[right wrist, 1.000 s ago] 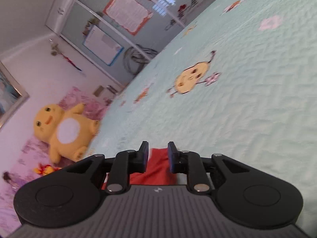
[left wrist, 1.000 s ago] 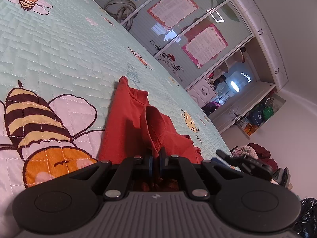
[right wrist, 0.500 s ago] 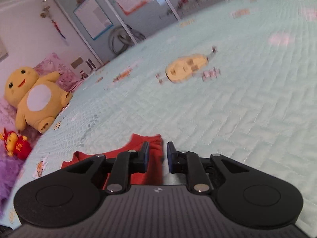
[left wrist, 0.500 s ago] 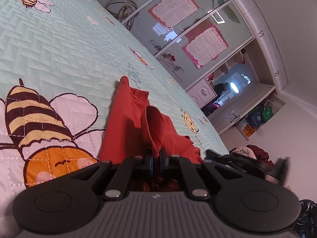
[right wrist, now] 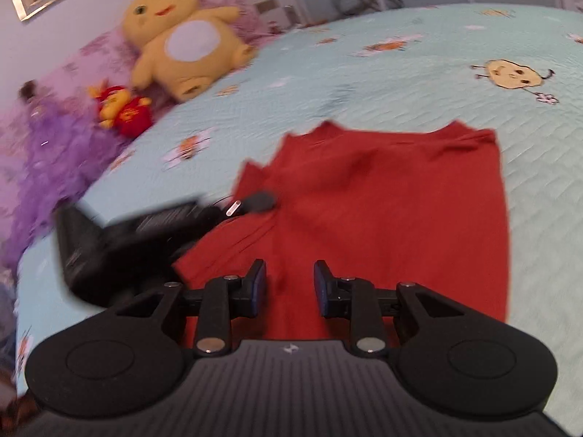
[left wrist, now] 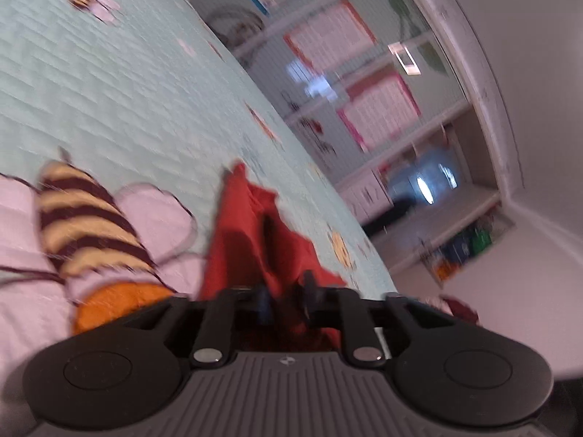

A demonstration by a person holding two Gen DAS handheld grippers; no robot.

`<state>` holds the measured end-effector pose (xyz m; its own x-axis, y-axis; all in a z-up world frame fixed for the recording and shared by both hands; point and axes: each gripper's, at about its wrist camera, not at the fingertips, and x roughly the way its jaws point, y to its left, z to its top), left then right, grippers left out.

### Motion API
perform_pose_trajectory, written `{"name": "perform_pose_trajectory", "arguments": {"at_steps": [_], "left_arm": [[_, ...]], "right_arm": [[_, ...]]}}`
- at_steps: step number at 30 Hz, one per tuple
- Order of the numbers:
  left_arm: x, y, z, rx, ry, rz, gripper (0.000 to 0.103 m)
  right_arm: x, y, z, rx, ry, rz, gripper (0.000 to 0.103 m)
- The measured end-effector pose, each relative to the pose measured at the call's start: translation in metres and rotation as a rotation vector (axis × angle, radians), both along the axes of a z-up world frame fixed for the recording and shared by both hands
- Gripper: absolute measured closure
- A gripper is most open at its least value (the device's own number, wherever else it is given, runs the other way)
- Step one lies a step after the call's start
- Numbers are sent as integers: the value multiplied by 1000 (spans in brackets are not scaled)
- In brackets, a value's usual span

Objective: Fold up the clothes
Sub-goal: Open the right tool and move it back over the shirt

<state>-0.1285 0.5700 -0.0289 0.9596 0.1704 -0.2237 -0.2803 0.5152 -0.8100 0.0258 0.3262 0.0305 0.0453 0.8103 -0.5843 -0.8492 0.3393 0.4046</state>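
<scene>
On the bee-print quilt [right wrist: 382,73] the red garment [right wrist: 382,196] lies spread. My right gripper [right wrist: 289,284] hovers above its near edge, jaws apart; my left gripper [left wrist: 284,298] tilts low, jaws parted around a raised fold.

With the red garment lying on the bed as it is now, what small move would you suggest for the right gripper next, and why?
Probably lower the right gripper onto the near edge of the red garment and close. Its jaws stand open above the cloth, holding nothing, while the left gripper has cloth between its fingers. A second grip would likely let both hands lift that edge for a fold.
</scene>
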Motion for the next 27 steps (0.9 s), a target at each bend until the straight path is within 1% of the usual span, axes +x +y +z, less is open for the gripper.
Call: {"name": "perform_pose_trajectory", "arguments": {"at_steps": [1, 3, 4, 6, 7, 8, 10, 14, 16, 17, 19, 20, 21, 22, 25, 27], "left_arm": [[-2, 1, 0, -9, -7, 11, 71], [-7, 4, -1, -26, -20, 32, 71], [-6, 3, 0, -17, -12, 29, 71], [-4, 1, 2, 2, 4, 21, 70], [-4, 0, 3, 10, 8, 17, 70], [-3, -1, 4, 17, 13, 12, 70], [-1, -4, 6, 35, 28, 6, 73], [3, -8, 10, 74, 64, 1, 73], [4, -8, 10, 80, 70, 1, 73], [5, -7, 9, 77, 70, 1, 73], [5, -6, 9, 74, 70, 0, 73], [5, -6, 9, 76, 73, -1, 73], [6, -7, 9, 80, 76, -2, 73], [6, -7, 9, 85, 78, -4, 73], [7, -7, 9, 90, 79, -8, 73], [8, -8, 9, 92, 79, -7, 73]], "right_arm": [[-9, -3, 1, 3, -13, 27, 73], [-28, -9, 2, 2, -42, 80, 71], [-37, -9, 1, -24, -76, 93, 70], [-46, -13, 2, -46, -129, 102, 69], [-47, -18, 3, -42, -127, 102, 67], [-47, -22, 4, -37, -121, 100, 61], [-40, -26, 6, -10, -81, 79, 56], [-25, -34, 11, 45, -10, 29, 56], [-8, -29, 22, 80, -81, -48, 56], [4, -23, 24, 74, -130, -77, 56], [26, -6, 26, 14, -280, -123, 56], [39, 1, 24, -21, -337, -147, 56], [55, 7, 22, -52, -349, -184, 56], [72, 12, 19, -81, -351, -224, 56], [118, 11, 8, -104, -221, -392, 56], [134, 7, 1, -85, -170, -462, 56]]}}
